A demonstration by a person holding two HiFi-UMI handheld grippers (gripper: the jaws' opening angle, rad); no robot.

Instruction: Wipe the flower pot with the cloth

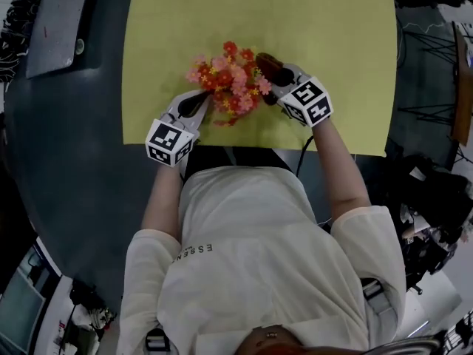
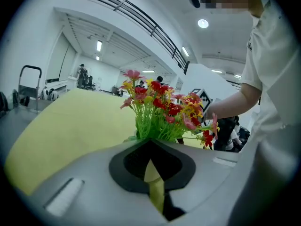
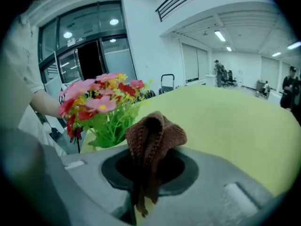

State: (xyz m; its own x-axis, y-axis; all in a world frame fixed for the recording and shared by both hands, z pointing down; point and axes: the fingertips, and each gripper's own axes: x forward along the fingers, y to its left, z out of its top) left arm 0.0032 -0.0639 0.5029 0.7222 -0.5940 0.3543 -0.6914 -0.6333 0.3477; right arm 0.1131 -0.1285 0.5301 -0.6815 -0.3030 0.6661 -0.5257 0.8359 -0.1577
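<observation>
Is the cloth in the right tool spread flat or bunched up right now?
Bunched up. The right tool pinches the brown cloth, which stands folded in a lump above its jaws, not spread.

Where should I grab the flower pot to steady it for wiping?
Probably the rim, from the side, low under the blooms: the flowers spread over the whole top of the flower pot, blocking any reach from above. The left gripper sits at that side, shut; the right gripper holds the cloth.

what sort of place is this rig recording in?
Probably a big open office or lab hall: ceiling strip lights, tall glass doors and an upper-level railing behind the yellow table.
</observation>
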